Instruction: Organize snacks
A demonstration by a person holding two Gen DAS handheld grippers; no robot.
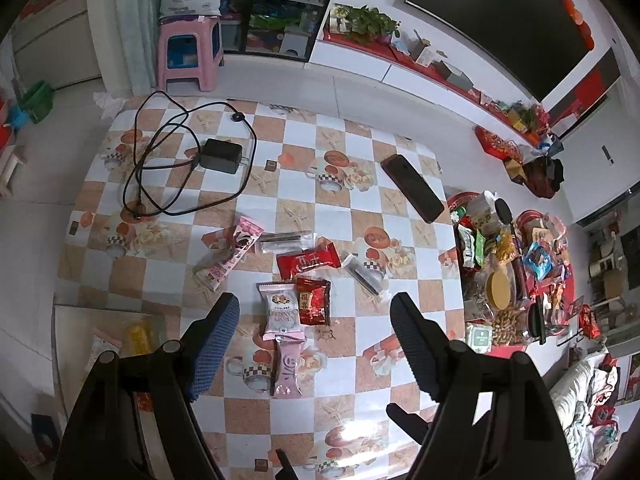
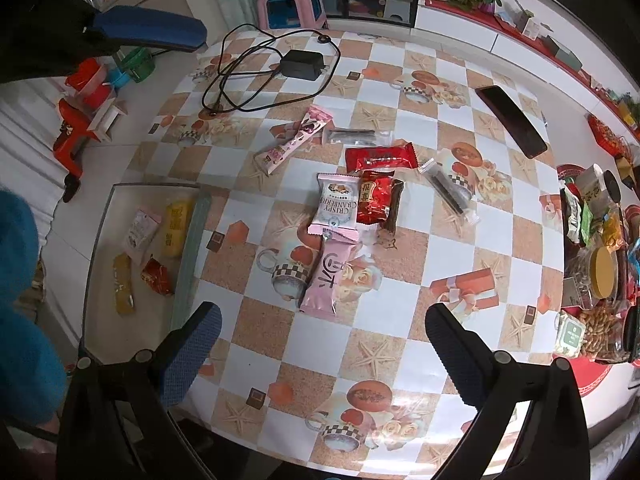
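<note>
Several snack packets lie in a loose heap mid-table. Among them are a pink-white cranberry packet (image 1: 279, 312) (image 2: 335, 208), a dark red packet (image 1: 313, 301) (image 2: 374, 198), a long red packet (image 1: 308, 263) (image 2: 380, 158), a pink packet (image 1: 287, 368) (image 2: 326, 280) and a long pink stick packet (image 1: 232, 254) (image 2: 294, 140). Two clear sachets (image 1: 366, 276) (image 2: 450, 192) lie beside them. My left gripper (image 1: 314, 300) hovers open above the cranberry and dark red packets, touching nothing. My right gripper (image 2: 323, 312) is open over the table, just in front of the pink packet. A clear glass tray (image 2: 192, 240) at the left holds several snacks.
A black charger with its looped cable (image 1: 220, 156) (image 2: 302, 64) lies at the far left of the table. A dark phone (image 1: 412, 188) (image 2: 512, 120) lies at the far right. A red tray crowded with nuts, jars and packets (image 1: 516, 280) (image 2: 592, 288) stands off the table's right edge. A pink stool (image 1: 188, 52) stands beyond.
</note>
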